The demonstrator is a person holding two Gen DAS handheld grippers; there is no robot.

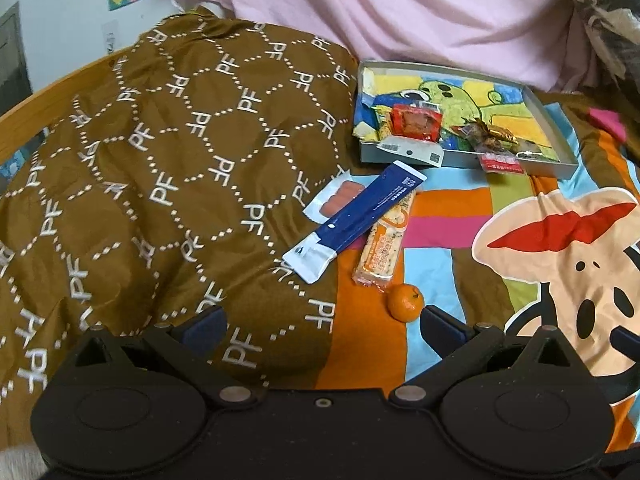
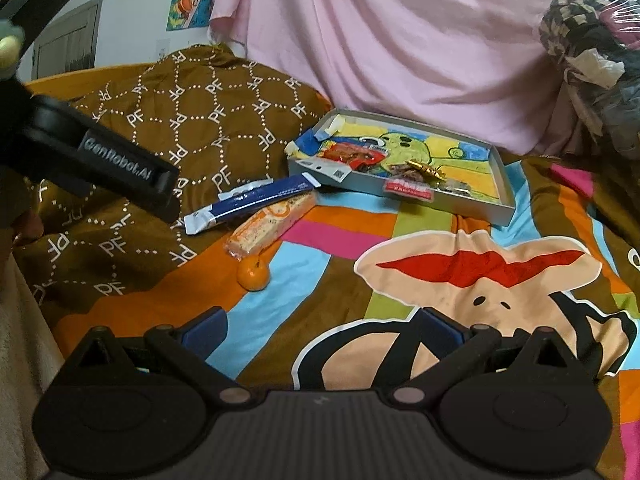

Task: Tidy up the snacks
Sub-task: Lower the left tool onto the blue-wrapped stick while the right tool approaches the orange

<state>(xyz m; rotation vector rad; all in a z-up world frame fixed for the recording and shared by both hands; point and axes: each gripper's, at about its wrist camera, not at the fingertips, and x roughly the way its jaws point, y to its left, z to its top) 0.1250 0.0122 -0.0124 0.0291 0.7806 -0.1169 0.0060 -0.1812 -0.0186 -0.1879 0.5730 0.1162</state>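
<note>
A: Where's the snack stuff?

B: Mostly on the bed. Shallow grey tray (image 1: 554,118) w/ a cartoon-print bottom sits toward the pink sheet (image 1: 400,12). Inside: red packet (image 1: 416,120), a gold-wrapped candy (image 1: 496,134), and a small red-label pack (image 1: 502,162) hanging over the near rim.

A: And outside the tray?

B: Blue stick pack (image 1: 356,220) lies diagonal, its top end near the tray's front-left corner. It overlaps an orange-white bar (image 1: 384,244) and a clear sausage pack (image 1: 338,200); the blue one's on top. Small tangerine (image 1: 405,302) just beside the bar's near end, on the striped cartoon bedsheet (image 1: 452,216).

A: Surroundings?

B: Brown "PF" quilt (image 1: 160,160) bunched left of the snacks.

A: Grippers?

B: Left gripper (image 1: 322,328): jaws apart, empty, low over the bed, tangerine near its right-side finger. Right gripper (image 2: 322,326): jaws apart too, nothing between them, over the cartoon print, well apart from the tray. Left one's body shows at left edge of the right wrist view.
</note>
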